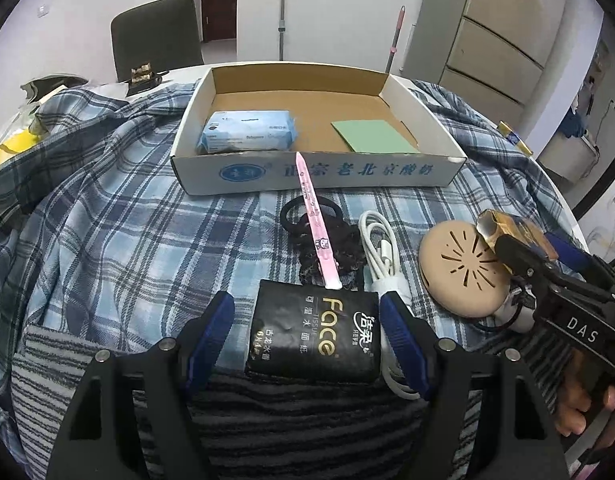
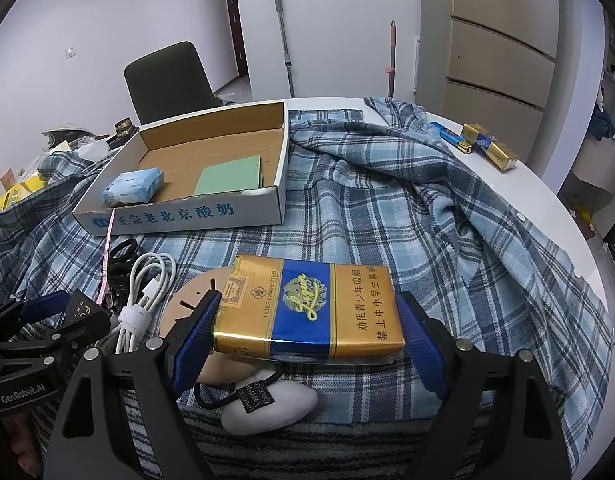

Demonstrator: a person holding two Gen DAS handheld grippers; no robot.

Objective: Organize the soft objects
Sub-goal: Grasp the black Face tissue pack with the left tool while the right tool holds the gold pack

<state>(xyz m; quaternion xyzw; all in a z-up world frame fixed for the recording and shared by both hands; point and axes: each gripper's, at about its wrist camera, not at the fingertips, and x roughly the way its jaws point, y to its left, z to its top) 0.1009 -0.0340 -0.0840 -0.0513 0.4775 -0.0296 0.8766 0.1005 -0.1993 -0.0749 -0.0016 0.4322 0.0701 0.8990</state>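
Left tongs (image 1: 307, 336): spread, blue pads on either side of the black tissue pack (image 1: 313, 334), right pad touching it, left pad apart.
Black tissue pack: soft, slightly creased wrapper, gold "Face" lettering; lies on the plaid shirt (image 1: 107, 220) over the tabletop (image 2: 547, 184), near the striped cloth (image 1: 299, 432).
Right tongs (image 2: 307, 320): pinching a gold-and-blue cigarette pack (image 2: 307, 308), held above the shirt.
Cardboard tray (image 1: 319, 172): holds a blue wet-wipe pack (image 1: 247, 132) and a green sheet (image 1: 373, 136).
Nearby: white cable (image 1: 381, 248), pink pen (image 1: 316, 220), tan round disc (image 1: 459, 268).
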